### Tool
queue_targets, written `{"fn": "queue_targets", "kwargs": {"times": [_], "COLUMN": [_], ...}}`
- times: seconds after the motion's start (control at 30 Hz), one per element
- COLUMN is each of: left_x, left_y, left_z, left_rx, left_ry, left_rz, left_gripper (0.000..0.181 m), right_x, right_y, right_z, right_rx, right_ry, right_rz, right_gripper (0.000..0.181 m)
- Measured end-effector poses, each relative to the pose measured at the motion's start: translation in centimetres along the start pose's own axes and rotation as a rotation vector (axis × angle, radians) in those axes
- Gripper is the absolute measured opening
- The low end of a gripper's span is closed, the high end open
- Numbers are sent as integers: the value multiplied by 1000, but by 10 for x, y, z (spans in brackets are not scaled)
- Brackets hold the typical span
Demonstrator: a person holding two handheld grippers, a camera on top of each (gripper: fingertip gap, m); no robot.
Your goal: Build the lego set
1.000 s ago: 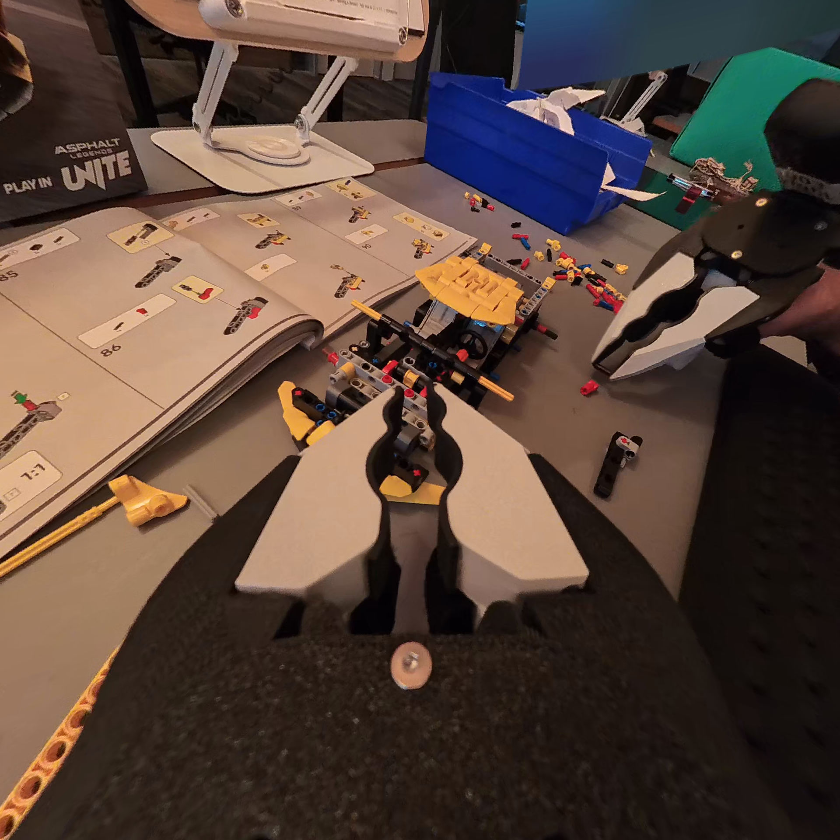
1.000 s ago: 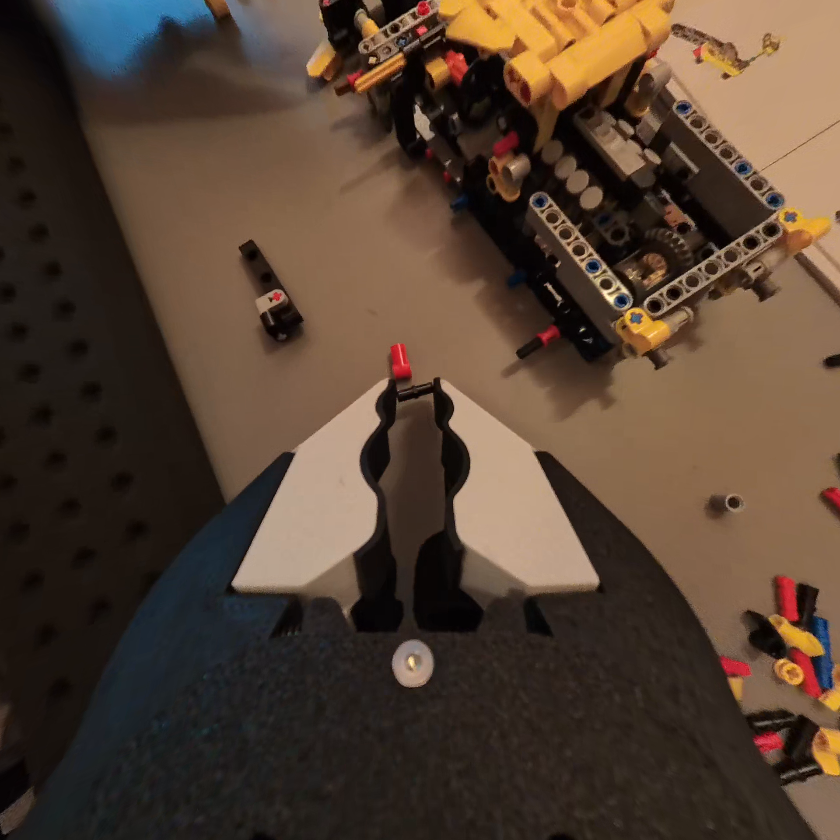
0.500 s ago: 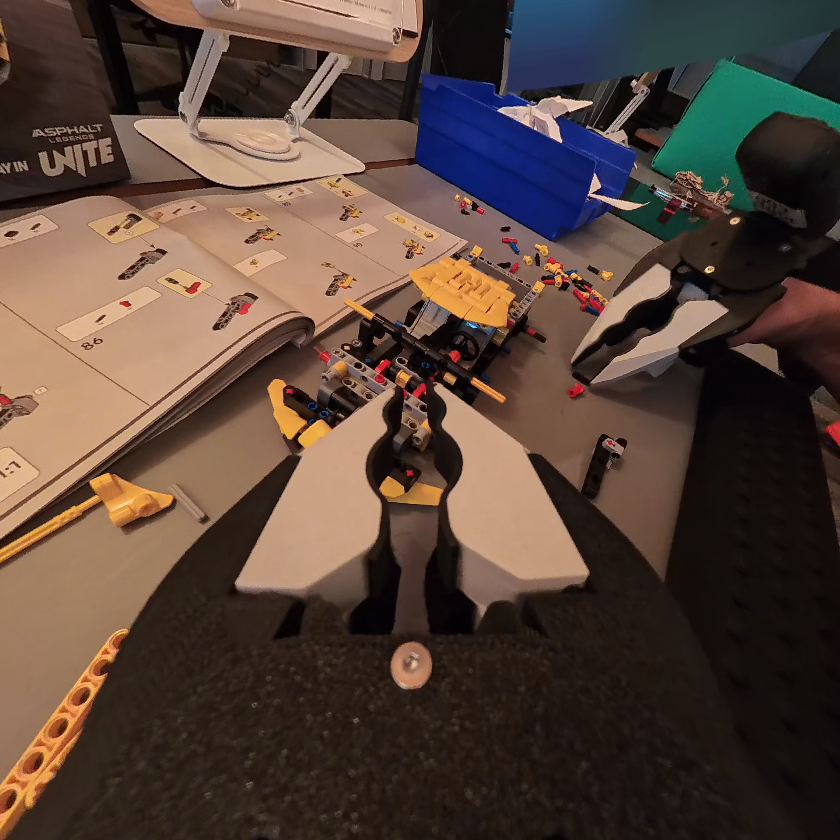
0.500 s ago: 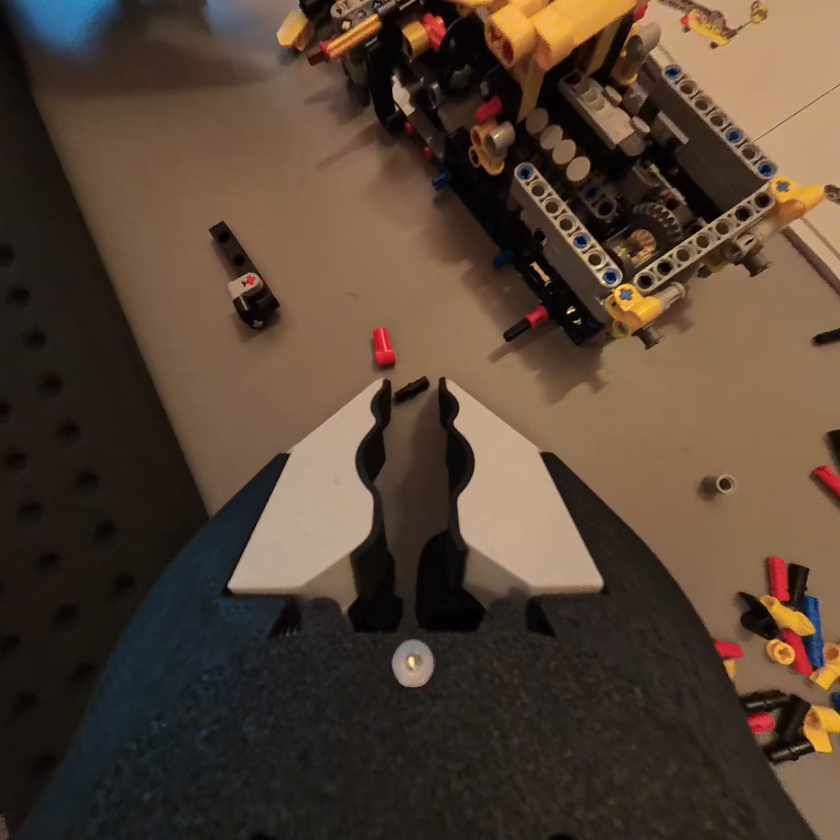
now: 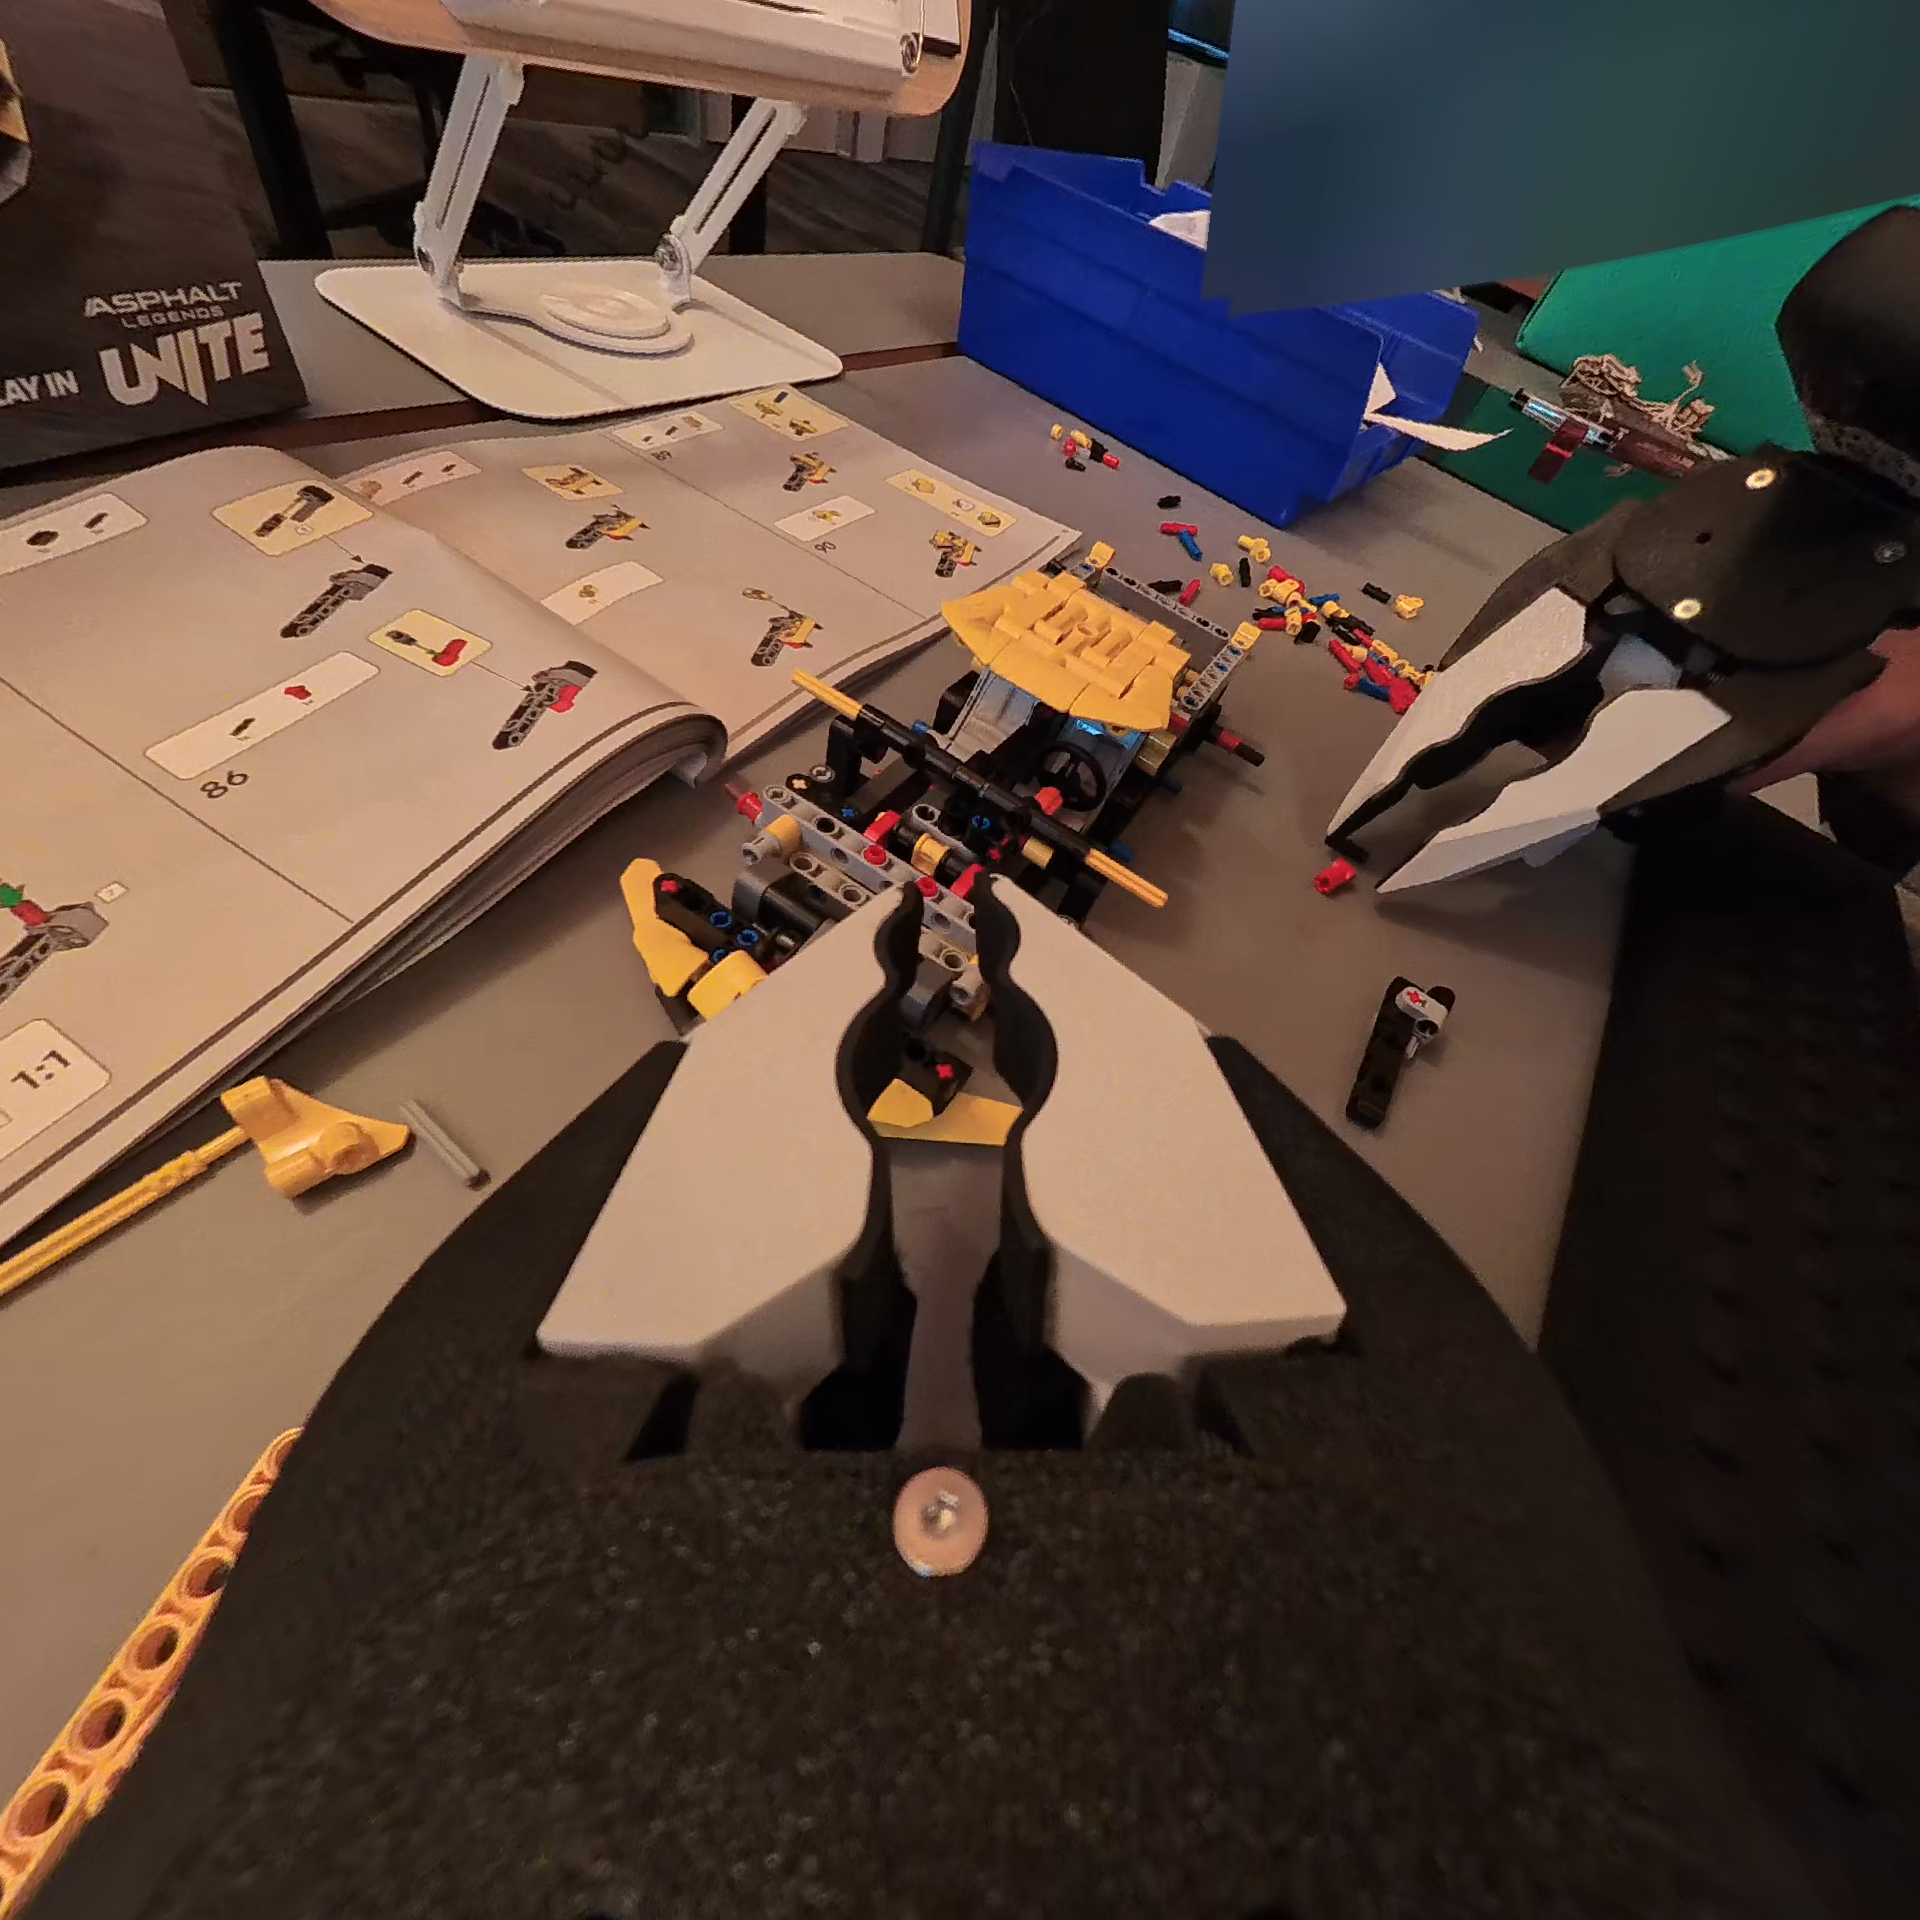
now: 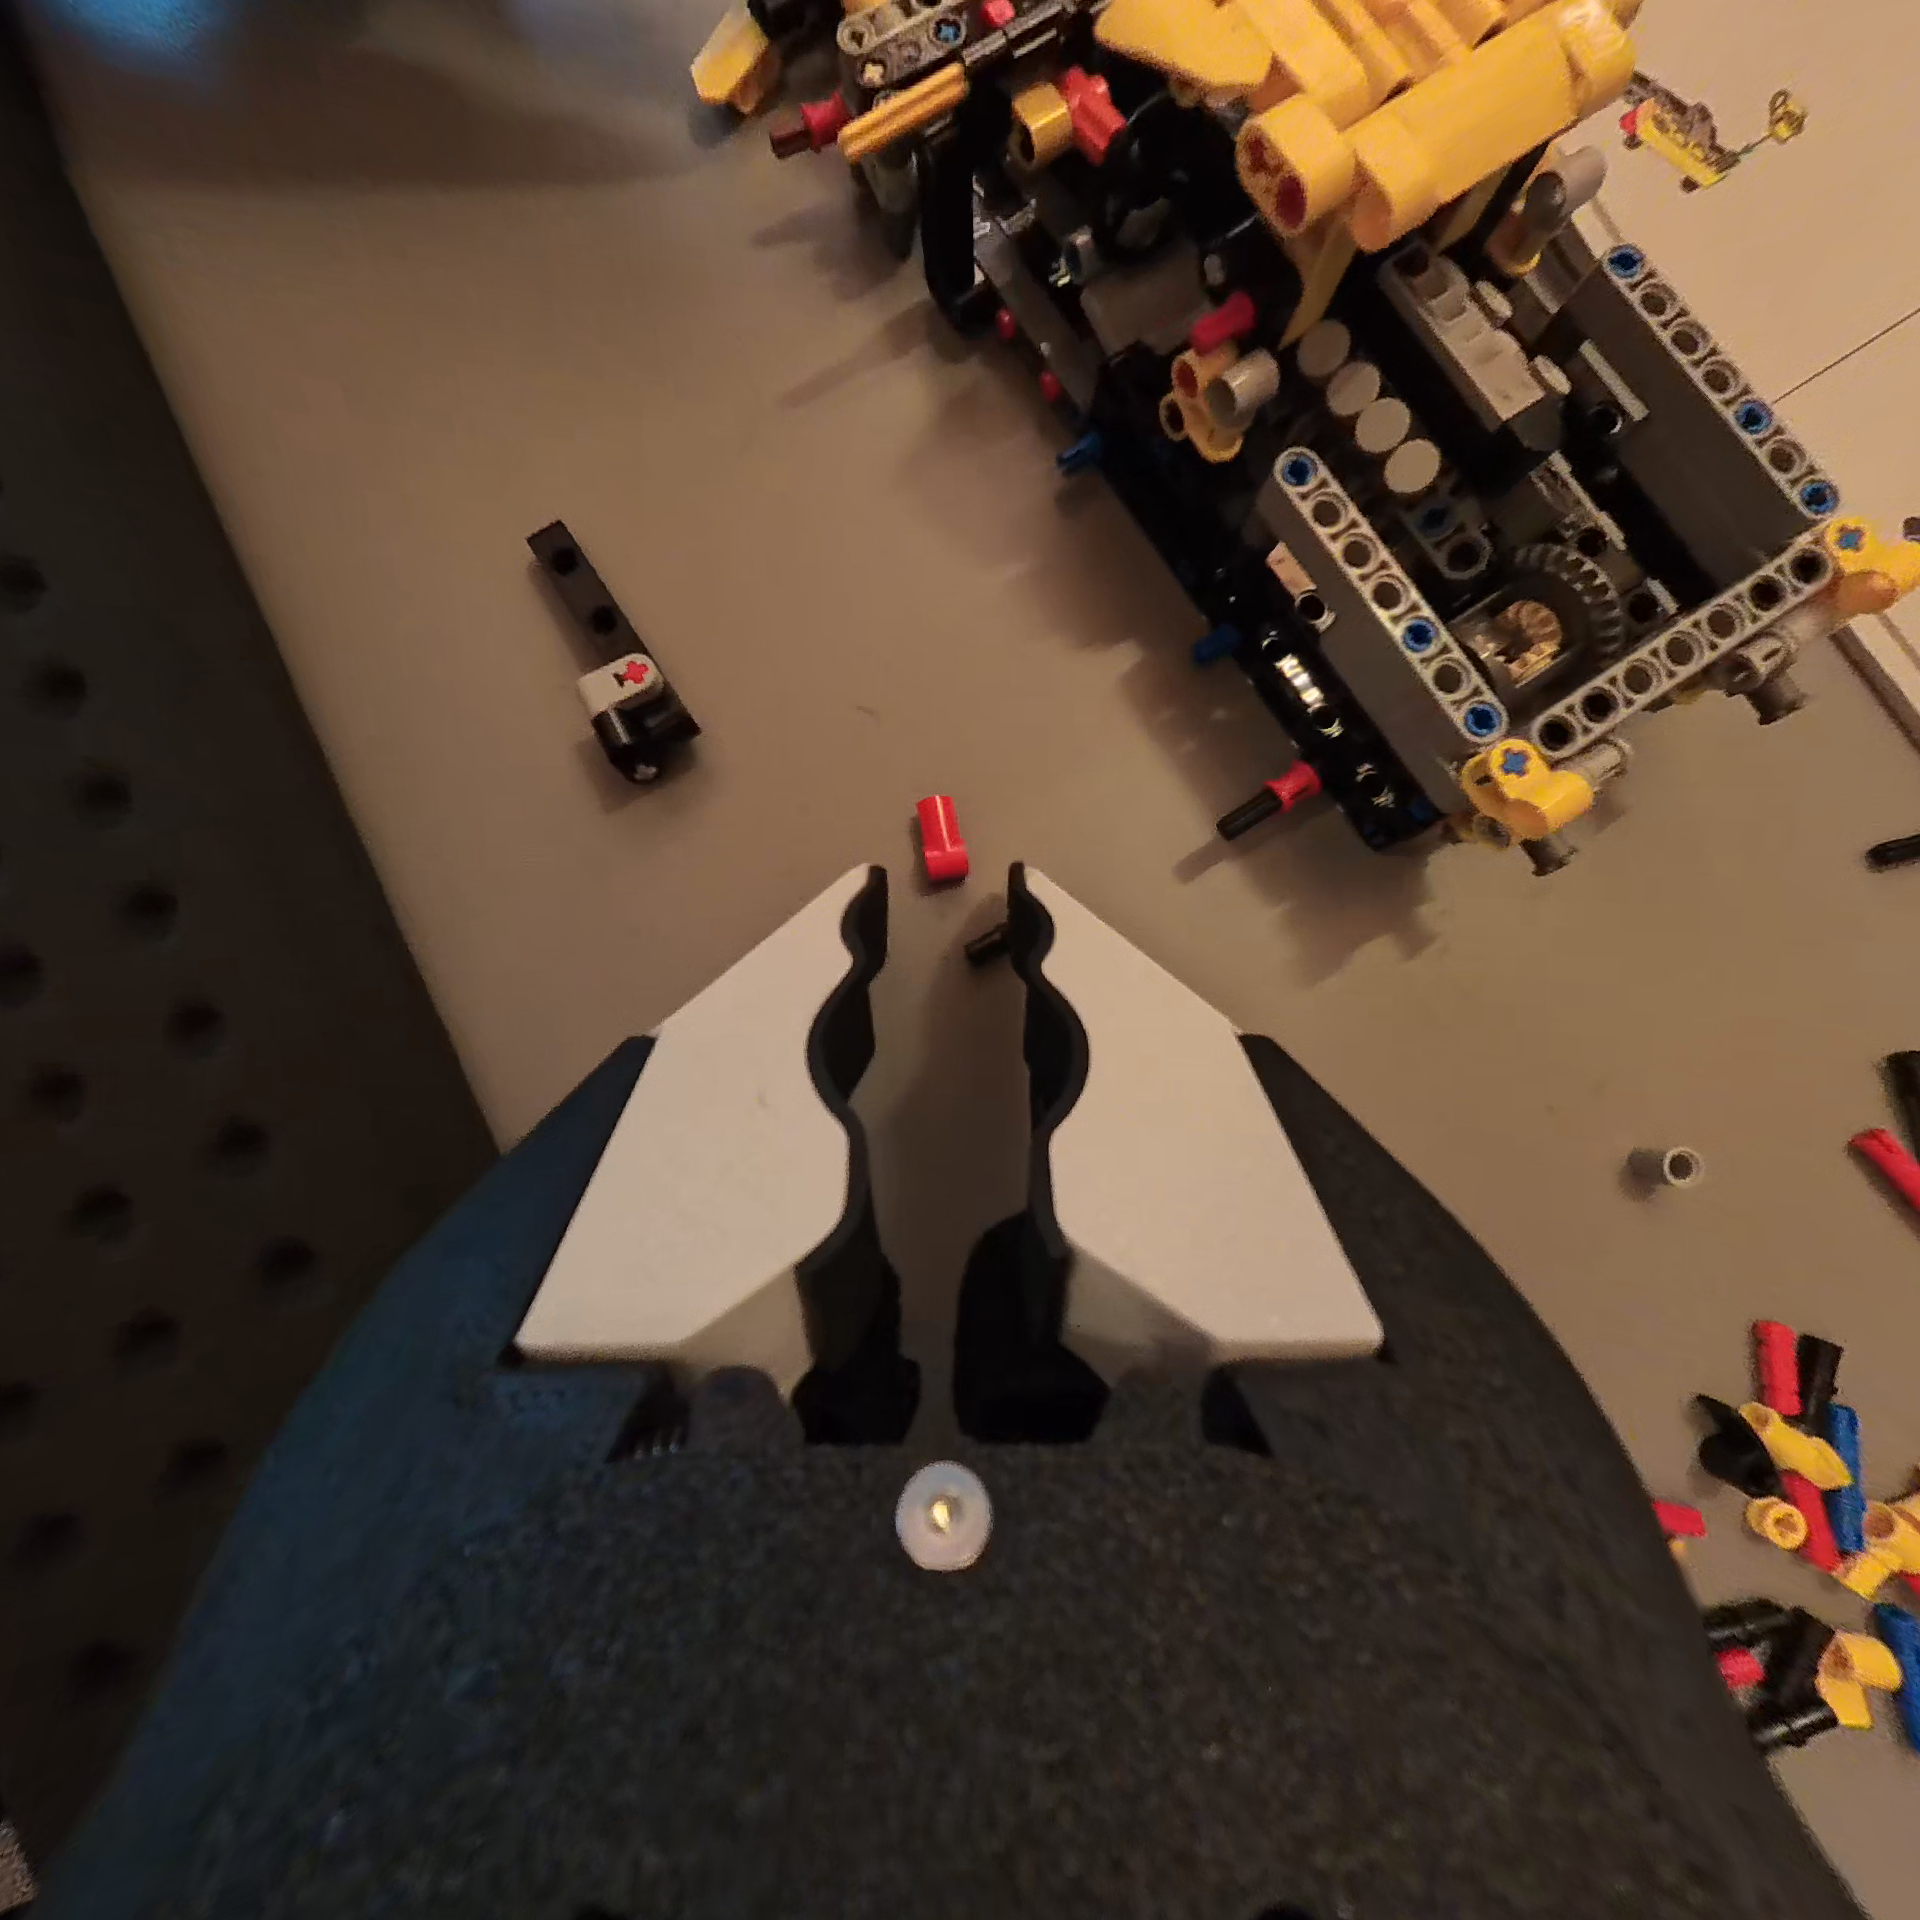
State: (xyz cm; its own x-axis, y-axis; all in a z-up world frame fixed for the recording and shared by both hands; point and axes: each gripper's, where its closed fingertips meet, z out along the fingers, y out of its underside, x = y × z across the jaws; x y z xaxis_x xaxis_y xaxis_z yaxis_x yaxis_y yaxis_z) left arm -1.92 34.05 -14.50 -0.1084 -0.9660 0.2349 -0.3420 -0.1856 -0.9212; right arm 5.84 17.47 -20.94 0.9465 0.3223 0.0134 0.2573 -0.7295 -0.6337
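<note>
Centrally, the yellow-and-black lego car (image 5: 997, 769) sits mid-frame on the desk (image 5: 260, 1299). Left hand-held gripper (image 5: 948, 902) is closed on the car's front end. Right hand-held gripper (image 6: 948, 883), jaws apart w/ nothing held, hovers over a red pin (image 6: 941, 837) and a black pin (image 6: 987, 941) — instruction booklet (image 5: 416, 665) lies upper left.
</note>
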Motion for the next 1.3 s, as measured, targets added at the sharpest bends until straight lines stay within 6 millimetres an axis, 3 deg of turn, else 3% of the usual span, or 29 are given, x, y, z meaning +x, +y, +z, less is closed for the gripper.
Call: {"fn": "queue_targets", "kwargs": {"times": [0.27, 0.33, 0.43, 0.5, 0.57, 0.67, 0.73, 0.83, 1.0, 1.3], "left_x": [1, 2, 3, 8, 15, 33, 46, 50, 65, 81], "left_y": [1, 2, 2, 1, -2, 0, -4, -13, -21, -24], "left_z": [1, 1, 2, 3, 4, 9, 9, 7, 4, 2], "left_rx": [-8, -13, -14, -8, 0, -23, -5, 46, 104, 143], "left_ry": [0, -1, -2, 16, 14, 29, 45, -15, -24, -7], "left_rz": [11, 17, 23, 36, 105, 206, 269, 396, 485, 581], "left_gripper": [9, 9, 9, 9, 10, 12, 12, 14, 17, 20], "right_x": [-3, -4, 9, 14, 16, 5, -2, -17, -42, -42], "right_y": [-1, -3, -10, -32, -68, -125, -147, -167, -177, -167], "right_z": [7, 9, 8, 5, -1, -14, -13, -8, 1, -3], "right_rx": [-13, 3, 53, 170, 366, 695, 813, 898, 896, 890], "right_ry": [-16, -13, 58, 36, -45, -330, -513, -726, -749, -681], "right_rz": [-10, -10, 58, 201, 417, 737, 905, 1038, 1015, 962], "right_gripper": [21, 13, 7, 7, 7, 7, 7, 6, 7, 7]}}
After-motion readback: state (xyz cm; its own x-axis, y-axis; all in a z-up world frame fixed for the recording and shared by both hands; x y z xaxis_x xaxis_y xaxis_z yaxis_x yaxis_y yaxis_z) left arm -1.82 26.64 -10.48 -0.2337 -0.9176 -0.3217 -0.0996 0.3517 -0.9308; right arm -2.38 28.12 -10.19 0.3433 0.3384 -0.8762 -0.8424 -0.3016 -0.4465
